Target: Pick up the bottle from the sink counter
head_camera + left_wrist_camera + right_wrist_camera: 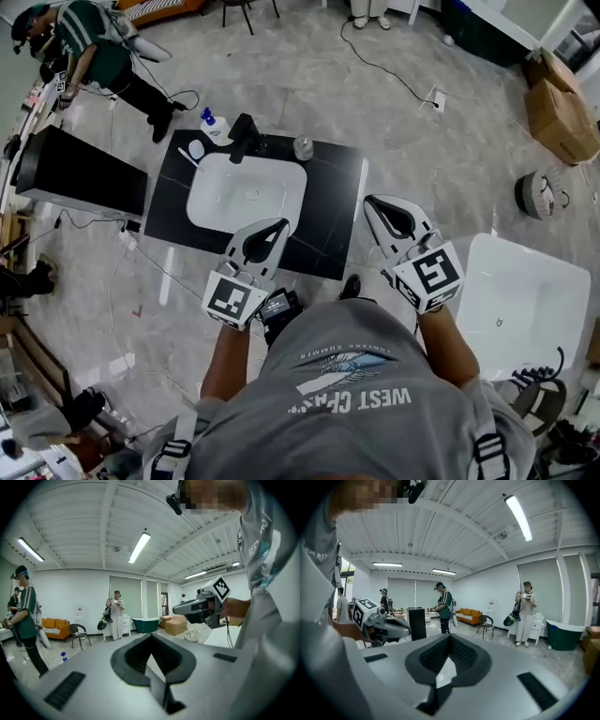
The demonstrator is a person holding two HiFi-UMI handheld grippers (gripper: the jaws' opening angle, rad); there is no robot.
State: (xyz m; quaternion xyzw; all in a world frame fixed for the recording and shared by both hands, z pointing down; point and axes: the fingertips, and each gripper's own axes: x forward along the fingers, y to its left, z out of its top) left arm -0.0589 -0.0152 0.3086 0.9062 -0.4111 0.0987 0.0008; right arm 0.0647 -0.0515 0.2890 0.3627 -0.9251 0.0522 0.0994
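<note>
A small white bottle with a blue top (213, 123) stands at the far left corner of the black sink counter (333, 202), beside the black faucet (246, 138) and the white basin (246, 192). It also shows low at the left in the left gripper view as a blue-topped bottle (63, 656). My left gripper (281, 223) hovers over the counter's near edge, shut and empty. My right gripper (370, 200) floats off the counter's right end, shut too, holding nothing. Both point level into the room, well short of the bottle.
A glass jar (302, 147) sits behind the basin. A black pedestal (75, 169) stands left of the counter, a white tub (525, 300) to the right, cardboard boxes (561, 108) farther back. A person in green (94, 52) works at far left; a cable (394, 75) crosses the floor.
</note>
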